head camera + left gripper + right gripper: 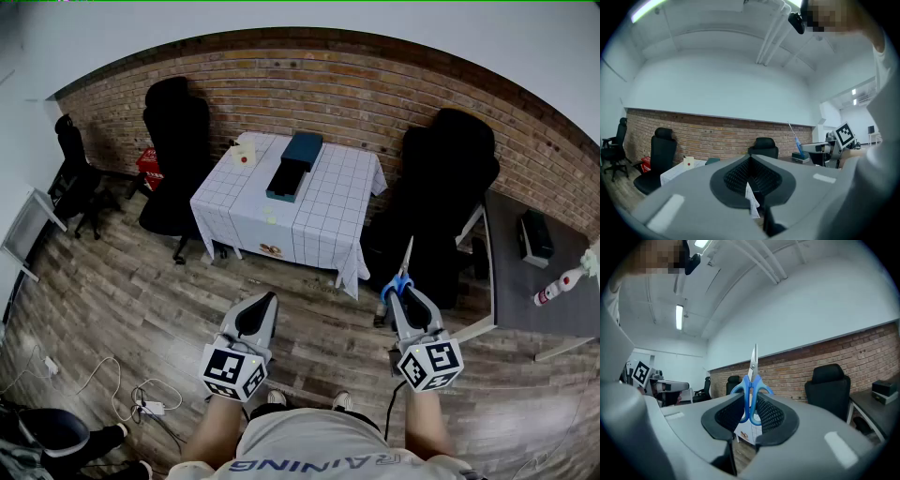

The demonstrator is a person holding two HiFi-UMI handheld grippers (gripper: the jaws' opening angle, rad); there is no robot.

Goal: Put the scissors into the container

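Note:
My right gripper (401, 292) is shut on blue-handled scissors (403, 274), whose blades point up and away from me. In the right gripper view the pads press on the scissors' handle loops (751, 392) from both sides, right gripper (750, 398). A dark teal container (294, 165) lies on the table with the white checked cloth (323, 220), well ahead of both grippers. My left gripper (266, 300) hangs over the wooden floor, shut, with nothing in it; in its own view the left gripper (750, 159) has its jaws meeting.
Black office chairs (178, 141) (452, 183) stand either side of the table before a brick wall. A grey desk (534, 281) at right carries a black box and a spray bottle (562, 281). A white card (246, 150) sits on the table; cables (141, 403) lie on the floor at left.

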